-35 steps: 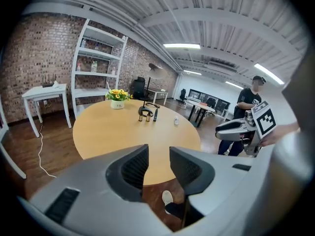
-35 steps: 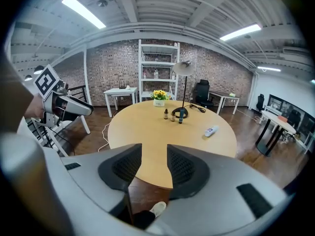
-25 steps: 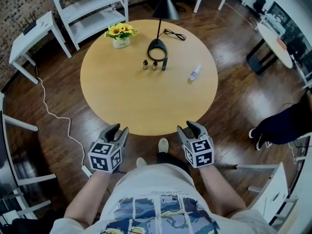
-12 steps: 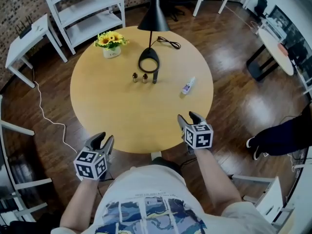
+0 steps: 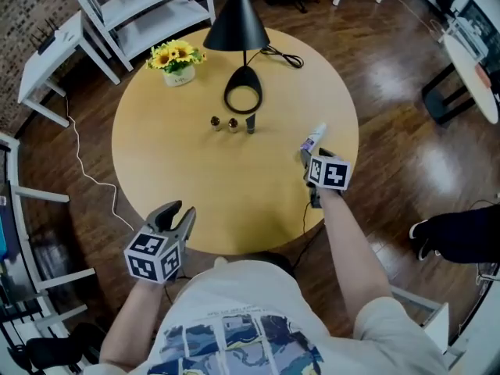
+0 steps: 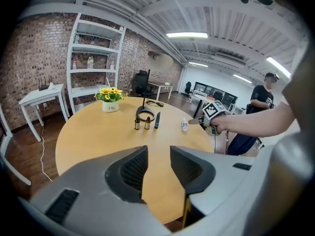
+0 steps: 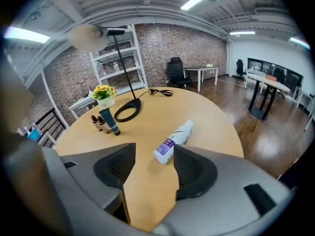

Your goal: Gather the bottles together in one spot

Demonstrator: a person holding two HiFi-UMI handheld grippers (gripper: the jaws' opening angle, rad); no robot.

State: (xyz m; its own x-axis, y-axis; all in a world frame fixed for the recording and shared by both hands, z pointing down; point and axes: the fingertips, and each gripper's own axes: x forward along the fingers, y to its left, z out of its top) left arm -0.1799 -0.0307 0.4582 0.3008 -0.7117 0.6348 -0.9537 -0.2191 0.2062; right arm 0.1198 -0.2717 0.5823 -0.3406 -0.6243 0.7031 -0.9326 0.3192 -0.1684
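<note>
Lying sideways, white bottle [image 7: 176, 137] sits just ahead of right tool [image 7: 154, 156]; jaws opening, nothing between them.

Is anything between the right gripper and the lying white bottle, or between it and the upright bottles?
Nothing visible. The right gripper, jaws opening, faces the white bottle directly; only bare table lies between that bottle and the upright bottles.
</note>
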